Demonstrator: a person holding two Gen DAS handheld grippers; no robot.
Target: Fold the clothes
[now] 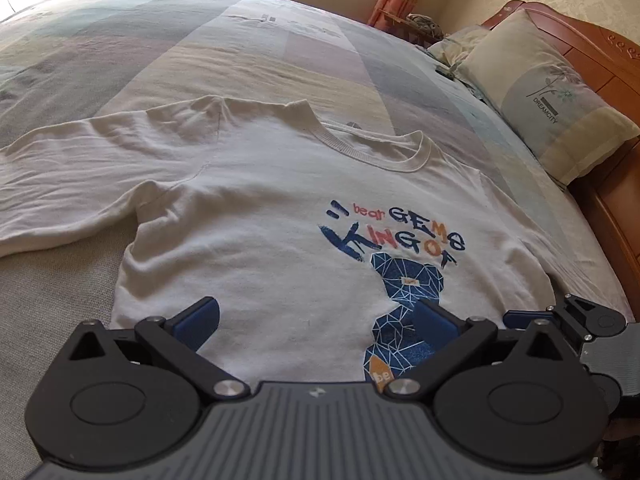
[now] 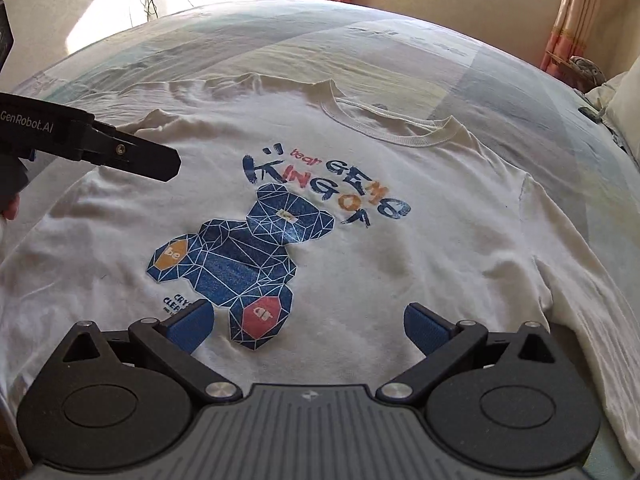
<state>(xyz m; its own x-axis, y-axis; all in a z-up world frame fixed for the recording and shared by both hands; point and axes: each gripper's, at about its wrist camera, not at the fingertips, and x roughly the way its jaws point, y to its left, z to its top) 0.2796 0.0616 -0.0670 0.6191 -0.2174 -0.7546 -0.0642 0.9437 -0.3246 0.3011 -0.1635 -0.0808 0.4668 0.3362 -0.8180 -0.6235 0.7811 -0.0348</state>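
Both grippers, left gripper (image 1: 316, 322) and right gripper (image 2: 310, 326), hover spread wide and empty above the flat shirt (image 2: 400, 248). Pinching only the top layer ahead of the fingers would likely drag wrinkles into any fold.

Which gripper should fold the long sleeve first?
Probably the left gripper: the long sleeve spreads out on its side of the shirt. The right gripper hovers open over the bear print.

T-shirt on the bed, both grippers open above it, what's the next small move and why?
Probably lower the left gripper onto the long sleeve spread out sideways and pinch it, ready to fold it across the T-shirt. The shirt lies flat, print up, nothing folded yet, and the right gripper is open too.
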